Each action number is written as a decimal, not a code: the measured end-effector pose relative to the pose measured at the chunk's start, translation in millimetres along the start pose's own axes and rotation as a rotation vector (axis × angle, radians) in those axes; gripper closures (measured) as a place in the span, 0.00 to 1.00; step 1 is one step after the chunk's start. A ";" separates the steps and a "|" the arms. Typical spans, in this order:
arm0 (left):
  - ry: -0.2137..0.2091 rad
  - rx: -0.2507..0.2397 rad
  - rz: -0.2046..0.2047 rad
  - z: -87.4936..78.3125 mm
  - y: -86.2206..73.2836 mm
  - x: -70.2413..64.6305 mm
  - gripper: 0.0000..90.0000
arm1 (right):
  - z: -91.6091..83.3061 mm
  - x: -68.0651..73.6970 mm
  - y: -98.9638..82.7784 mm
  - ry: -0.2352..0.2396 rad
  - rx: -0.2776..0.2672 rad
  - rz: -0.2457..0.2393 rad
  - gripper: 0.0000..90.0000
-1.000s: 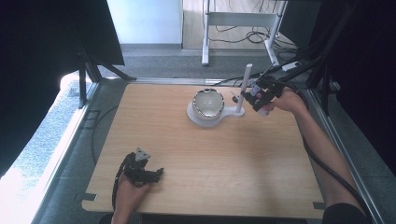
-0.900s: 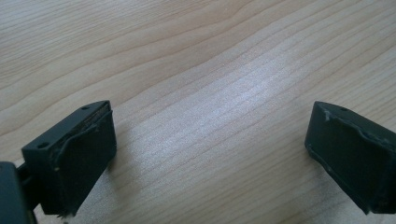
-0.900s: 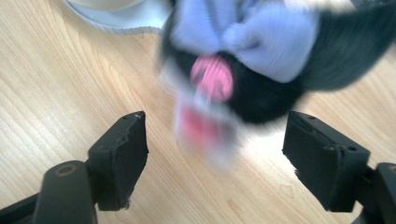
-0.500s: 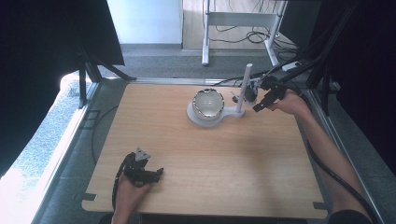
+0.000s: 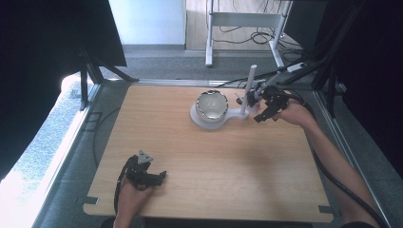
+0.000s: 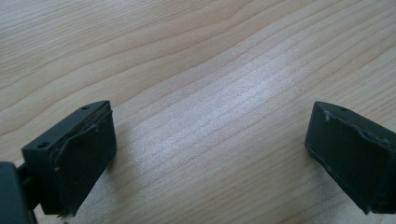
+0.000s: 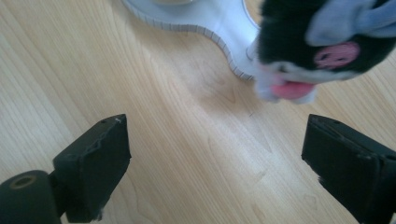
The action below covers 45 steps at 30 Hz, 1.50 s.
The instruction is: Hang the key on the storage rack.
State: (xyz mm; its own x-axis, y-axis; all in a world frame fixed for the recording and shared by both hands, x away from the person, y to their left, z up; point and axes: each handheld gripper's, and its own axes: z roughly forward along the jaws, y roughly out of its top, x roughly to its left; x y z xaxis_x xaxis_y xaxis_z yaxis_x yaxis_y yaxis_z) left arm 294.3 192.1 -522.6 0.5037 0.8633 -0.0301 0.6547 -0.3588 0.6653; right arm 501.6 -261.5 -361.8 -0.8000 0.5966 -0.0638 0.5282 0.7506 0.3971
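A white stand (image 5: 230, 115) sits at the table's back centre, with a patterned bowl (image 5: 212, 104) on its round base and an upright white pole (image 5: 249, 85). A small black, grey and pink plush toy (image 5: 250, 98) hangs at the pole. It also appears blurred at the top right of the right gripper view as the toy (image 7: 322, 42), above the stand's base (image 7: 219, 21). My right gripper (image 5: 260, 116) (image 7: 215, 158) is just right of the pole; its jaws have just been opening and nothing is between them. My left gripper (image 5: 160, 176) (image 6: 210, 149) rests open on bare wood at the front left.
The wooden table (image 5: 214, 166) has metal rails along its left and right edges. Cables trail from the right gripper past the table's back right corner. A white frame (image 5: 242, 28) stands on the floor behind the table.
The right gripper has drawn back from the pole, to the right and toward the person, and its jaws have opened. The toy stays at the pole. The left gripper has not moved.
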 end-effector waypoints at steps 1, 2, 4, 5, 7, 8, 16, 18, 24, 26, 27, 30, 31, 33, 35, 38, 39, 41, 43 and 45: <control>0.000 0.001 0.000 0.0 0.0 0.0 0.02 | 0.4 2.7 -1.0 -0.003 0.003 -0.009 0.08; 0.000 0.001 0.000 0.0 0.0 0.0 0.02 | 0.3 4.3 -1.9 -0.002 0.004 -0.018 0.07; 0.000 0.000 0.000 0.0 0.0 0.0 0.02 | 0.0 8.0 -3.7 -0.001 0.002 -0.028 0.07; 0.000 0.001 0.000 0.0 0.0 0.0 0.02 | -0.3 9.4 -4.4 -0.001 0.000 -0.033 0.07; 0.000 0.001 0.000 0.0 0.0 0.0 0.02 | -0.9 12.6 -6.0 0.002 -0.005 -0.046 0.07; 0.000 0.000 0.000 0.0 0.0 0.0 0.02 | -1.5 14.8 -7.1 0.002 -0.006 -0.048 0.07; 0.000 0.001 0.000 0.0 0.0 0.0 0.02 | -5.5 24.7 -15.0 0.017 -0.043 -0.063 0.06; 0.000 0.000 0.000 0.0 0.0 0.0 0.02 | -6.1 27.0 -16.9 0.021 -0.051 -0.064 0.06; 0.000 0.001 0.000 0.0 0.0 0.0 0.02 | -10.0 37.0 -23.8 0.023 -0.080 -0.085 0.08; 0.000 0.000 0.000 0.0 0.0 0.0 0.02 | -11.6 40.9 -26.2 0.024 -0.087 -0.090 0.08; 0.000 0.000 0.000 0.0 0.0 0.0 0.02 | -12.2 42.7 -27.5 0.022 -0.091 -0.092 0.08; 0.000 0.000 0.000 0.0 0.0 0.0 0.02 | -13.5 47.0 -31.5 0.020 -0.101 -0.097 0.08; 0.000 0.001 0.000 0.0 0.0 0.0 0.02 | -13.7 48.2 -33.0 0.019 -0.104 -0.098 0.08; 0.000 0.001 0.000 0.0 0.0 0.0 0.02 | -14.6 50.9 -36.3 0.020 -0.110 -0.100 0.08; 0.001 0.001 0.003 0.0 0.1 0.2 0.02 | -15.1 52.8 -39.3 0.020 -0.113 -0.110 0.08; 0.000 0.000 0.003 0.0 0.1 0.3 0.02 | -15.7 56.6 -44.0 0.020 -0.117 -0.112 0.07; 0.000 0.000 0.003 0.0 0.1 0.2 0.02 | -15.9 57.9 -45.6 0.016 -0.116 -0.114 0.06; 0.001 0.001 0.003 0.0 0.1 0.2 0.02 | -15.9 60.0 -49.0 0.017 -0.125 -0.115 0.04; 0.001 0.001 0.003 0.0 0.1 0.2 0.02 | -16.0 62.0 -52.5 0.008 -0.127 -0.113 0.02; 0.001 0.001 0.004 0.0 0.1 0.3 0.02 | -15.9 64.2 -56.0 -0.002 -0.122 -0.120 0.00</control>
State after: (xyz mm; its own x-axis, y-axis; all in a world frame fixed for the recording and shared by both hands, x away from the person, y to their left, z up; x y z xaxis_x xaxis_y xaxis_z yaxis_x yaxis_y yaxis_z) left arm 294.5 192.4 -522.5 0.5059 0.8622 -0.0261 0.6528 -0.3629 0.6650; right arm 416.2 -269.8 -373.6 -0.8545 0.5056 -0.1188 0.3905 0.7762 0.4949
